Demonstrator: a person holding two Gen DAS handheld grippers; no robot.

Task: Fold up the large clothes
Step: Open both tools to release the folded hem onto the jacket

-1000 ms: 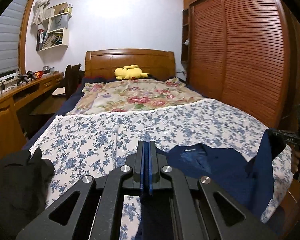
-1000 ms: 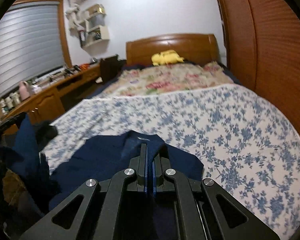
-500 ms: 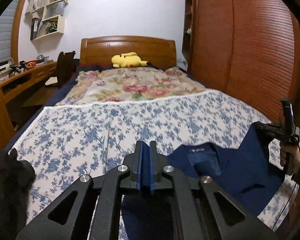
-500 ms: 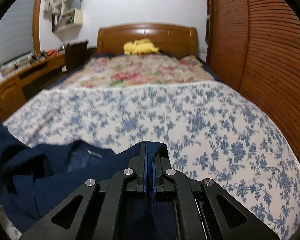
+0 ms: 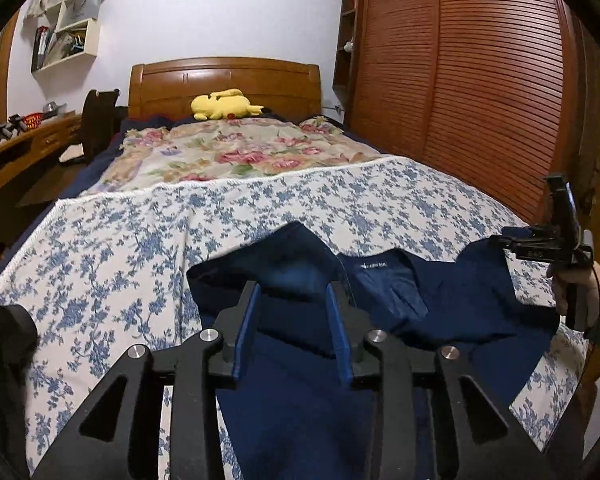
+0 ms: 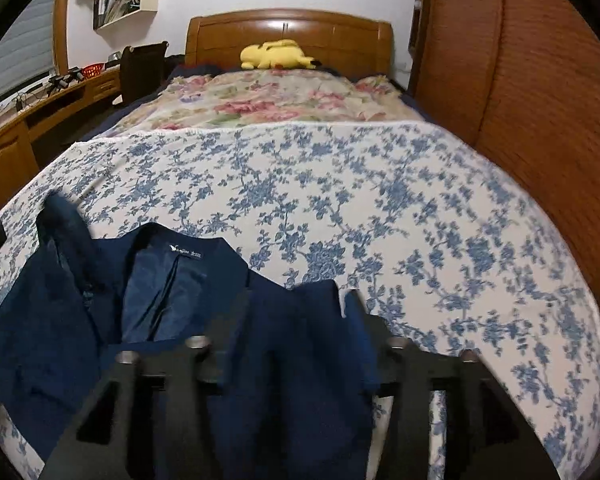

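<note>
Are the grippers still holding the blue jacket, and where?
No, nothing is held now. The left gripper and right gripper have just been opening, and the navy jacket lies loose between their pads on the floral bedspread.

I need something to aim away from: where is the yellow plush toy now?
In both wrist views the yellow plush toy lies at the far end of the bed, against the wooden headboard, beyond the floral quilt.

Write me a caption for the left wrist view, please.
Left gripper, its jaws just opened, releases a navy jacket onto the blue-flowered bedspread.
</note>
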